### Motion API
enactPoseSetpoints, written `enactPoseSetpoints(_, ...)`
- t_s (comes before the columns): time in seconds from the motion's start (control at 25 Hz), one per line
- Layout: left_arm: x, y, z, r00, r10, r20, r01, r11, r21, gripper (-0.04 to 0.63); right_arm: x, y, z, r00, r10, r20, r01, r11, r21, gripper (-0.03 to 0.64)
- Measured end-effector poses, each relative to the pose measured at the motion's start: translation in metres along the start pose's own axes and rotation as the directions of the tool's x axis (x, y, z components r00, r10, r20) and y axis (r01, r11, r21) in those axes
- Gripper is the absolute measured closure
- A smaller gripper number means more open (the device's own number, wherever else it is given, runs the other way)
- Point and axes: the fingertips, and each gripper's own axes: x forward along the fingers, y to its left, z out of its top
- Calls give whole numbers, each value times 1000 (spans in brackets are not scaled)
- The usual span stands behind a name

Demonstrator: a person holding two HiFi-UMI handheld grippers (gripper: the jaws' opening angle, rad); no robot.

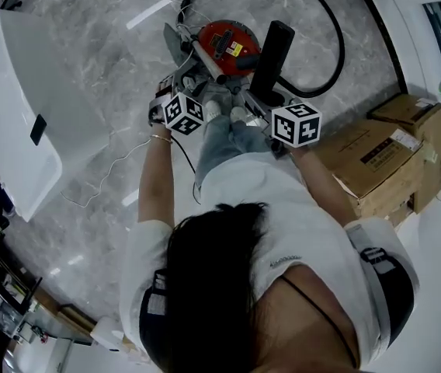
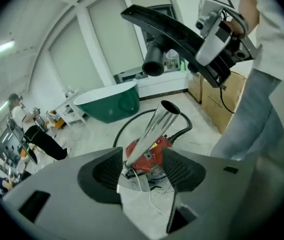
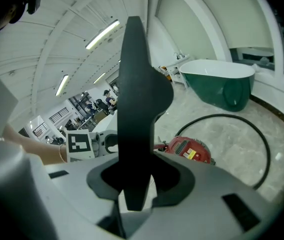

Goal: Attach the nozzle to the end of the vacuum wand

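Right gripper view: nozzle [image 3: 137, 109] upright

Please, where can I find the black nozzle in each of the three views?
Head view: the black nozzle stands at top centre, right of the red vacuum body.
Left gripper view: the black nozzle is a long dark bar across the upper middle.
Right gripper view: the black nozzle fills the centre, gripped upright.
Shared landmark: the red vacuum body.

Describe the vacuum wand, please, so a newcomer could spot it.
Find the round red vacuum cleaner on the grey marble floor. A shiny silver metal tube slants up beside it, the only mirror-bright thing among black hose and black plastic nozzle.
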Motion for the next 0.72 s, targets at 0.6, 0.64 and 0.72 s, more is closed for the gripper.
enactPoseSetpoints(0.6,48,-13,13,978,-209,-14,185,829,528,348,1,-13,17,997,-56,52,52,995,85,496)
enactPoseSetpoints(0.64,52,-17,14,974,-226,-16,198,815,544,348,1,-14,17,997,-61,54,56,994,89,496)
enactPoseSetpoints(0.72,58,-24,19,967,-254,-5,215,805,552,348,0,-17,19,996,-68,57,62,993,100,495)
